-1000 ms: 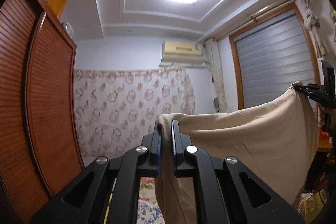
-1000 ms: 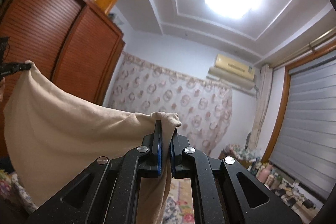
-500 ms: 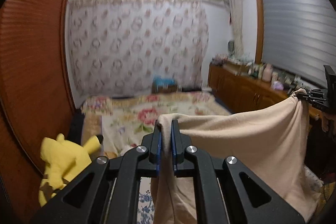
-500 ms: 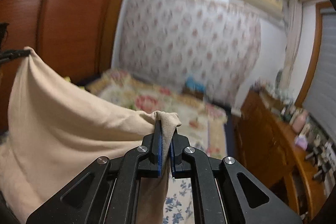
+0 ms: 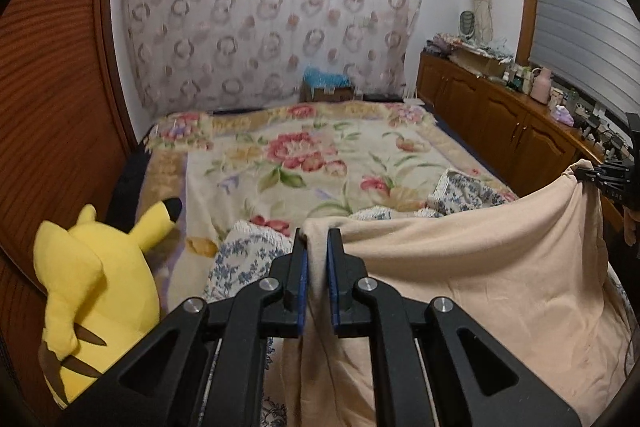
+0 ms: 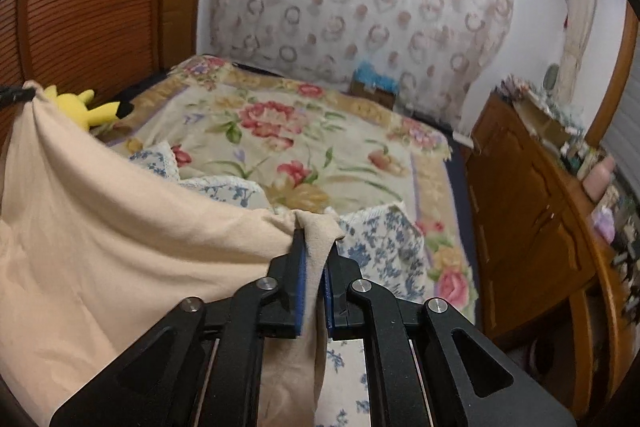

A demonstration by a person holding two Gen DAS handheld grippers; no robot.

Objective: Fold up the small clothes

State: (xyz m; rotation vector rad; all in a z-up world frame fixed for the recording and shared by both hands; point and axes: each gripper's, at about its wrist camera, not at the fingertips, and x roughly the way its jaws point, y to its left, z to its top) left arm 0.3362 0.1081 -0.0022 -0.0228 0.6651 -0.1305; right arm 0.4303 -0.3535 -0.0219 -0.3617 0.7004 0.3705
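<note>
Nearest in the left wrist view, the left hand-held gripper [image 5: 317, 259] is closed down tight on one top corner of a beige garment [image 5: 460, 291], the cloth bunched between the blue pads [image 5: 303, 279] and spilling below them. In the right wrist view the right hand-held gripper [image 6: 314, 259] is clamped the same way on the opposite top corner, a tuft of fabric poking up above its fingertips.

The beige garment [image 6: 120, 227] hangs in the air between the two, its top edge sagging in a shallow curve from one corner to the other. That stretched edge is its long axis, and it runs sideways across the near end of the bed [image 5: 320, 163], with the body of the cloth drooping toward the covers. Each hand-held gripper shows small at the far side of the other's view, so the two are well apart and the cloth is spread fairly wide.

Beyond the garment, blue-flowered fabrics [image 5: 248, 255] lie rumpled on the bed's near part, and past them the floral bedspread lies open. A yellow plush toy [image 5: 92, 279] sits at the bed's left edge, against the wooden wardrobe.

Neither hand is nearer to the landing place; both hold level. The next move likely calls for lowering the garment forward onto the bed, keeping the top edge taut so it lands flat beyond the flowered pieces.
</note>
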